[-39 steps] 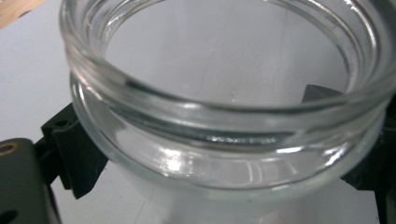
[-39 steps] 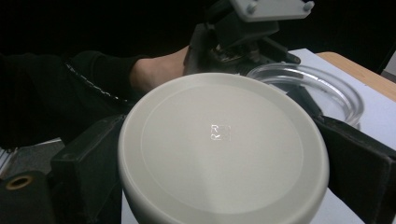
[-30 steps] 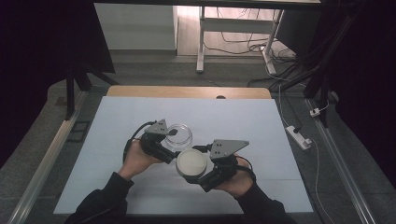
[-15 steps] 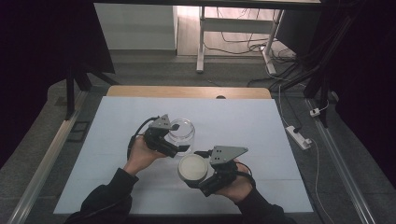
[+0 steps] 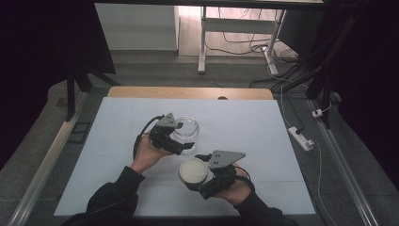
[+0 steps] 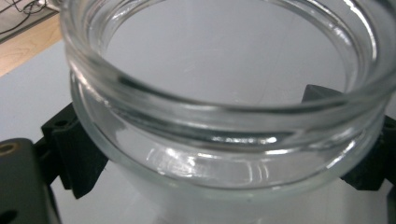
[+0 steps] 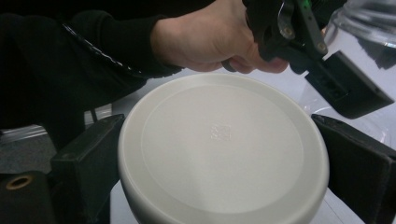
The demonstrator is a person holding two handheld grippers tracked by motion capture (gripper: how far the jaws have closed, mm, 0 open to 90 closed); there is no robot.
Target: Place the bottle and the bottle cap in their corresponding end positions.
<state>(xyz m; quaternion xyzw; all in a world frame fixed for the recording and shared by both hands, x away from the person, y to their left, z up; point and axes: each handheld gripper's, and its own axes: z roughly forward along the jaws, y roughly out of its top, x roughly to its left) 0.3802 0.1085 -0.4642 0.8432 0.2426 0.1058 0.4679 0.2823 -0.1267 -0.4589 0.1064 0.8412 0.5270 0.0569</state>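
1. Since the earlier frame, the right tool has drawn back toward the person's edge of the counter, carrying the round white lid away from the jar; one second ago lid and jar sat almost against each other, and now a clear strip of counter lies between them.
2. Left tool: its two black jaws are spread wide around the clear, round, wide-mouthed glass jar and press on opposite sides of it just below the thick rim, as the left gripper view shows.
3. That glass jar stands upright on the pale blue-white counter, mouth open; through the glass nothing but the counter surface can be seen inside it.
4. Just right of the jar and nearer the person, the white lid is held flat side up, level or nearly so; whether it touches the counter I cannot tell.
5. In the right gripper view the lid sits between the two black jaws, one against each side of its rounded edge, so the right tool is pinching it across its full width; a small square mark is embossed near its centre.
6. Beyond the lid in that view, the person's left hand grips the left tool, whose near jaw pad rests beside the jar.
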